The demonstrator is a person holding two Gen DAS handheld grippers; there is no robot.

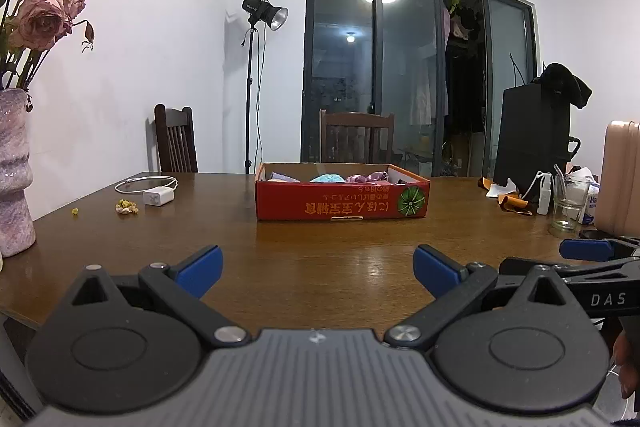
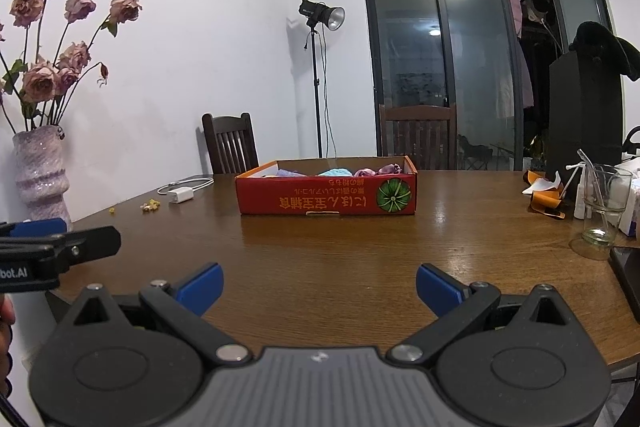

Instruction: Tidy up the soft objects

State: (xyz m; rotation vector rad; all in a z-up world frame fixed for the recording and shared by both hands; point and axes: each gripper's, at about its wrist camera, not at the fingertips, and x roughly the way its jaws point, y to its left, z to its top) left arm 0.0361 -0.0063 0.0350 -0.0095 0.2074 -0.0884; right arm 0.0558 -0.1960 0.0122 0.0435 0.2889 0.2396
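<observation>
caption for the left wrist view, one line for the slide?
Open left gripper above wooden table, facing red cardboard box holding soft items.

White walls [image 1: 168,39], dark glass doors [image 1: 412,67]

Both wrist views low over table [image 1: 320,267], sharing red box [image 1: 342,203]
</observation>
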